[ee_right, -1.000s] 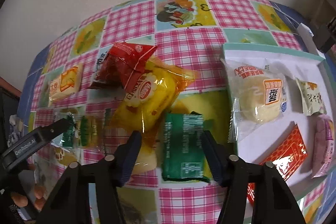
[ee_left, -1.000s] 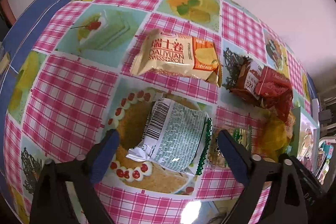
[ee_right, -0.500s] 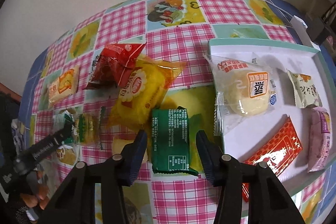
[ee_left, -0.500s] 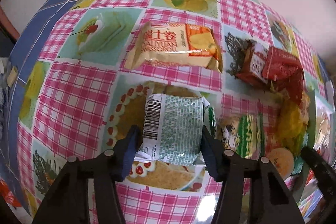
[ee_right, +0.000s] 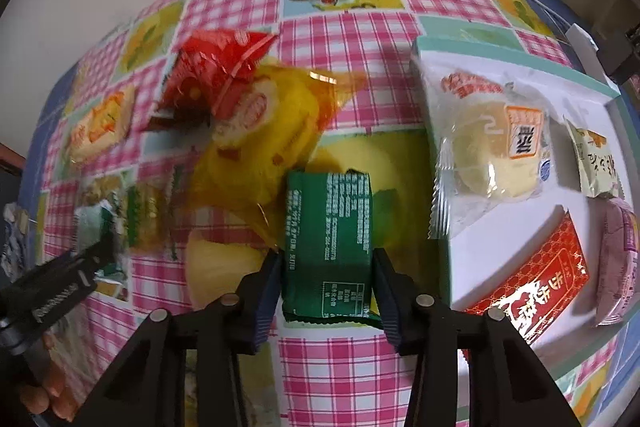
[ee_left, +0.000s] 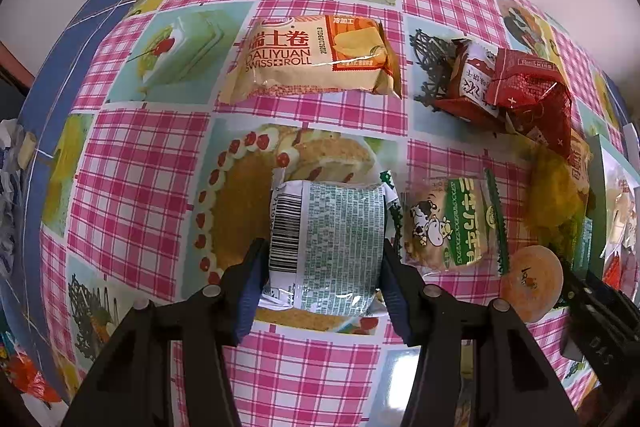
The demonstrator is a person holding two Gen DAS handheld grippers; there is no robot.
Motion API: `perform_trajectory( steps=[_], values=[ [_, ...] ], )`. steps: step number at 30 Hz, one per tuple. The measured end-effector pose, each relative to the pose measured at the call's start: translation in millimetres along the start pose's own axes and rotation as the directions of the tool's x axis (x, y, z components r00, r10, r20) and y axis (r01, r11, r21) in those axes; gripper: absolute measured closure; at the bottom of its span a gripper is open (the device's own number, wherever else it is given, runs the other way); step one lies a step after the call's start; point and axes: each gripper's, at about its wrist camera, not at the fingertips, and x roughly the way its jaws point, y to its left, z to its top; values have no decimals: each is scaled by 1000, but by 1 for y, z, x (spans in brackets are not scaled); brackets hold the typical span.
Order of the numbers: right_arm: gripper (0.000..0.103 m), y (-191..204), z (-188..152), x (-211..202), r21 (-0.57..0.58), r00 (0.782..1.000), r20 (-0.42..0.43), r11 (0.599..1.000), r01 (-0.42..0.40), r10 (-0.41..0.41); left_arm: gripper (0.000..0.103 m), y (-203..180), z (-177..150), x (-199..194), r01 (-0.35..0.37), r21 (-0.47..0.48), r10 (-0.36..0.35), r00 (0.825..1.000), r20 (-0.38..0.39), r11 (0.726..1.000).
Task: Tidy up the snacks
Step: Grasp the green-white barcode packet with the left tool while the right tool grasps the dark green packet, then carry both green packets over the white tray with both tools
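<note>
The left gripper (ee_left: 322,281) pointed steeply down at the checked tablecloth (ee_left: 136,183); its blue pads pressed both long sides of a silver-green packet (ee_left: 326,239) lying barcode-up on a printed cake picture, the jaws narrow and holding it; a Swiss roll pack (ee_left: 312,57) lay beyond it, apart; a green cow-print pack (ee_left: 452,227) lay just beside it on the right; red wrappers (ee_left: 508,87) sat further right, overlapping a yellow bag (ee_left: 556,195).

The right gripper (ee_right: 326,285) likewise pointed down; its jaws were closing, pads touching the sides of a dark green packet (ee_right: 328,227) that rested on the cloth just left of the white tray (ee_right: 516,251); the yellow bag touched that packet's upper left corner.

The tray, edged in pale green, held a round bun pack (ee_right: 496,151), a cream sachet (ee_right: 596,163), a red and gold packet (ee_right: 536,287) and a pink packet (ee_right: 618,259); the bun pack overhung the tray's left rim.
</note>
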Motion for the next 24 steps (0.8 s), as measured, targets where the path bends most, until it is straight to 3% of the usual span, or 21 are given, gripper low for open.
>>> perform_trajectory(
  steps=[7,24],
  values=[
    [58,16,-5,2,-62,995,46,994,89,-86,47,-4,2,1,-20,17,20,1000,9,1000],
    [61,17,-7,-14,-62,993,87,995,81,-76,52,6,5,-8,25,-24,-24,999,24,999]
  ],
)
